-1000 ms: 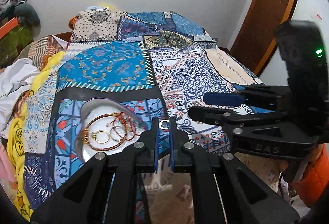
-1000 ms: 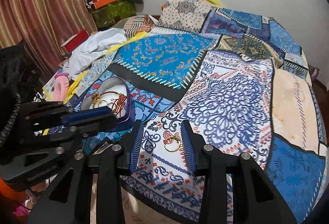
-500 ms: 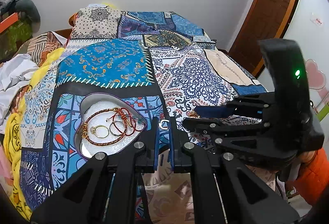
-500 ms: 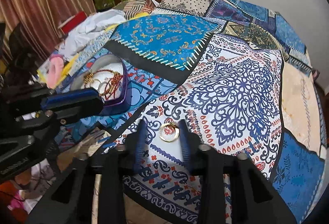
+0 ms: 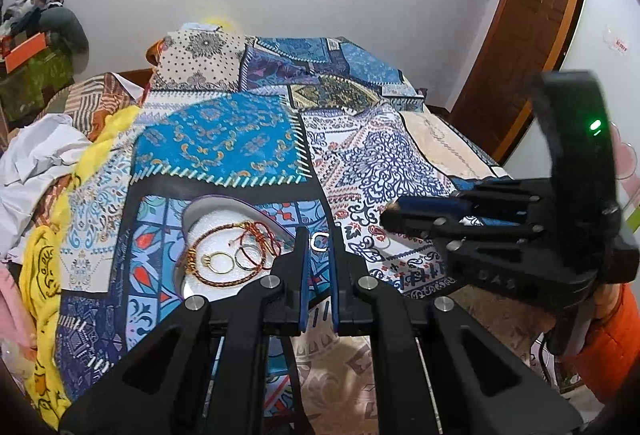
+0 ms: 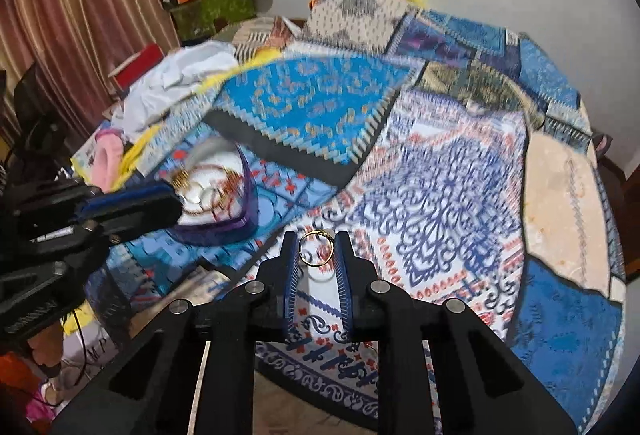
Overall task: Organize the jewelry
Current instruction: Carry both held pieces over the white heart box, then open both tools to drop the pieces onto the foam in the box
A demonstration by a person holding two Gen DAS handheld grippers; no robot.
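Note:
My left gripper (image 5: 319,241) is shut on a small silver ring (image 5: 319,241), held just right of a purple heart-shaped jewelry box (image 5: 224,205). The box holds a braided red-gold bracelet (image 5: 218,275) and gold rings (image 5: 222,262). My right gripper (image 6: 316,248) is shut on a gold ring (image 6: 316,249) and holds it above the patterned bedspread (image 6: 440,195). The box shows left of it in the right wrist view (image 6: 224,191), partly hidden by the left gripper. The right gripper shows at the right of the left wrist view (image 5: 394,213).
A pile of white and yellow clothes (image 5: 44,163) lies along the bed's left side. A pink item (image 6: 106,163) lies near the box. A wooden door (image 5: 528,35) is at the right, curtains (image 6: 80,15) at the left.
My right gripper has closed on the gold ring and lifted it off the bedspread. My left gripper keeps the silver ring beside the box.

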